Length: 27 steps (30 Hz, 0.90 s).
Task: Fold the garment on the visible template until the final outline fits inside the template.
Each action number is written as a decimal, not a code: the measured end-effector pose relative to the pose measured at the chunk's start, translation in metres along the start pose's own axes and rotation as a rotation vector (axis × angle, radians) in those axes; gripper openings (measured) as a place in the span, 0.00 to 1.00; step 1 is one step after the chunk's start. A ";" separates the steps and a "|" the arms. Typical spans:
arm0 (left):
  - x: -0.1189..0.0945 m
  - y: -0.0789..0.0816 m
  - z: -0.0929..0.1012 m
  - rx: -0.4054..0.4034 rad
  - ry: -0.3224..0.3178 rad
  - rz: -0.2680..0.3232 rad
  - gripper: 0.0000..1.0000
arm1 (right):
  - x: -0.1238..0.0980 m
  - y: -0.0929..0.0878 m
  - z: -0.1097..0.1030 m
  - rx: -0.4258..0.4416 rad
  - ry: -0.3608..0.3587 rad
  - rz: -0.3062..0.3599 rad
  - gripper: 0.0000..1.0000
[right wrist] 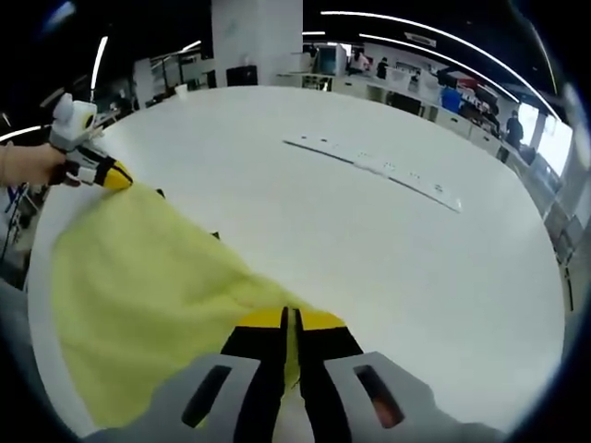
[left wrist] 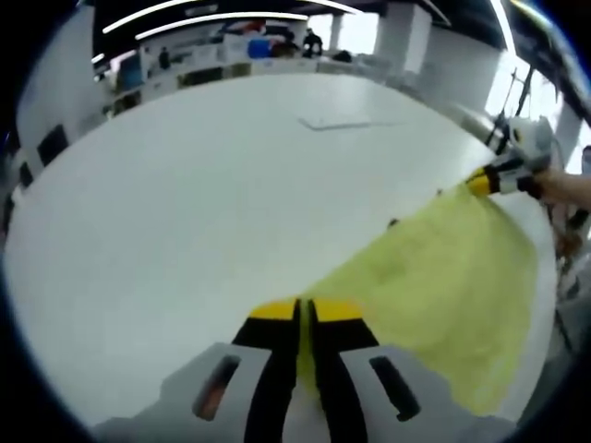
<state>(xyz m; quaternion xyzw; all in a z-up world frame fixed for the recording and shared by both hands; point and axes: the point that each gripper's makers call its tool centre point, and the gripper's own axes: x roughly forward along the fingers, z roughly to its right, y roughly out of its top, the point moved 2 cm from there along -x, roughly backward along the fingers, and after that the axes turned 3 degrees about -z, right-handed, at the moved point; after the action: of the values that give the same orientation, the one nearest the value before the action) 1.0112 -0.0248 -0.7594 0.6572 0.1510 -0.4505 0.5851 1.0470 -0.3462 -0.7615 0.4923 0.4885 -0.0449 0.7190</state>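
Left gripper view: left gripper (left wrist: 304,311) jaws clamped on yellow garment (left wrist: 443,277) | right gripper (right wrist: 285,318) jaws clamped on it too | garment lifted above white surface (left wrist: 185,203)

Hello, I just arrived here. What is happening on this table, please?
A person is handling a thin yellow fabric garment with two hand-held tongs. The left tongs are shut on one edge of it, and the right tongs are shut on another edge. The cloth is stretched between them over the large white table. Farther off on the table lies a faint outlined mark, probably the template. The garment is not on it yet and no fold is visible.
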 end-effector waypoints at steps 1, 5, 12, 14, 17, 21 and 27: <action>0.000 0.000 0.000 0.003 0.001 -0.003 0.05 | -0.001 0.001 -0.001 -0.007 0.002 0.005 0.07; -0.004 0.000 0.001 0.003 0.000 -0.008 0.12 | -0.007 0.002 -0.003 -0.013 0.009 0.011 0.09; -0.016 0.005 0.004 -0.005 0.001 0.011 0.16 | -0.020 0.006 -0.006 -0.003 0.001 0.024 0.11; -0.022 0.005 0.006 -0.006 -0.001 0.018 0.17 | -0.024 0.006 -0.008 0.002 0.002 0.029 0.12; -0.027 0.005 0.008 -0.010 -0.003 0.025 0.20 | -0.034 0.006 -0.011 -0.003 -0.002 0.041 0.12; -0.036 0.001 0.012 -0.025 -0.010 0.030 0.24 | -0.045 0.004 -0.013 0.007 -0.001 0.059 0.13; -0.051 -0.007 0.017 -0.041 -0.017 0.030 0.29 | -0.060 0.002 -0.020 0.017 0.002 0.073 0.16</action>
<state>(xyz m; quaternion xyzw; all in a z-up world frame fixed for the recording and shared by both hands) 0.9708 -0.0215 -0.7235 0.6433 0.1454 -0.4441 0.6064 1.0040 -0.3553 -0.7167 0.5161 0.4705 -0.0222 0.7154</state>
